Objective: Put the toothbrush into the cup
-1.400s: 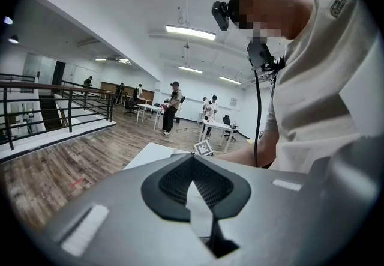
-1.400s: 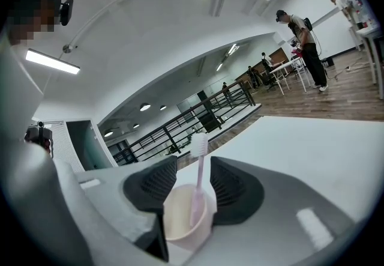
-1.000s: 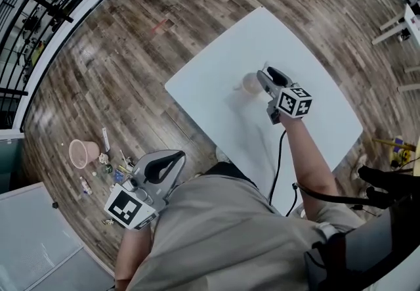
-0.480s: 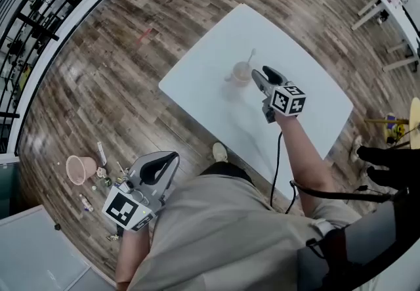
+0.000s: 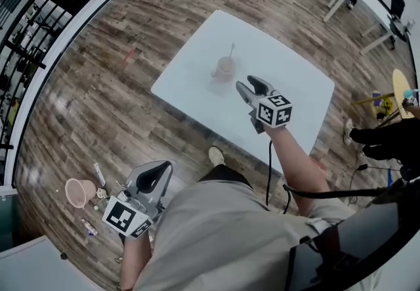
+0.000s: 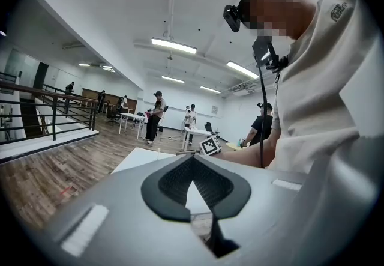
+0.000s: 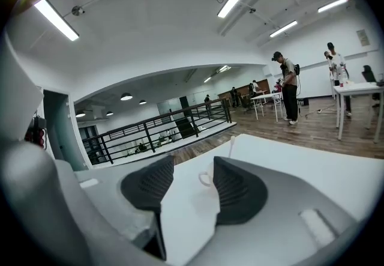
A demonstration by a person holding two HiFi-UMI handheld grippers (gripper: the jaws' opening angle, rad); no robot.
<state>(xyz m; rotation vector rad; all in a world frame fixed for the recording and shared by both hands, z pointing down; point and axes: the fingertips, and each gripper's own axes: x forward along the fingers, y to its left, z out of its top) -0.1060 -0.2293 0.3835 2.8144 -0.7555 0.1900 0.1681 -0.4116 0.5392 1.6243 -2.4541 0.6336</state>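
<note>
A pale pink cup (image 5: 224, 69) stands on the white table (image 5: 295, 96), and the toothbrush (image 5: 231, 51) sticks upright out of it. My right gripper (image 5: 249, 83) hovers over the table just short of the cup, open and holding nothing. In the right gripper view the cup (image 7: 207, 178) and the toothbrush (image 7: 231, 145) show past the spread jaws of the right gripper (image 7: 193, 163). My left gripper (image 5: 163, 167) hangs low at my left side over the wooden floor, away from the table. The left gripper (image 6: 192, 158) is shut with nothing in it.
On the floor at the lower left lie a pink bucket (image 5: 79, 192) and several small items. A black railing (image 5: 39, 33) runs along the left. Other tables (image 5: 367, 0) stand at the far right, and people (image 6: 156, 116) stand in the background.
My right gripper has drawn back from the cup toward me, leaving a gap. The toothbrush stays standing in the cup. The left gripper has kept its place at my side.
</note>
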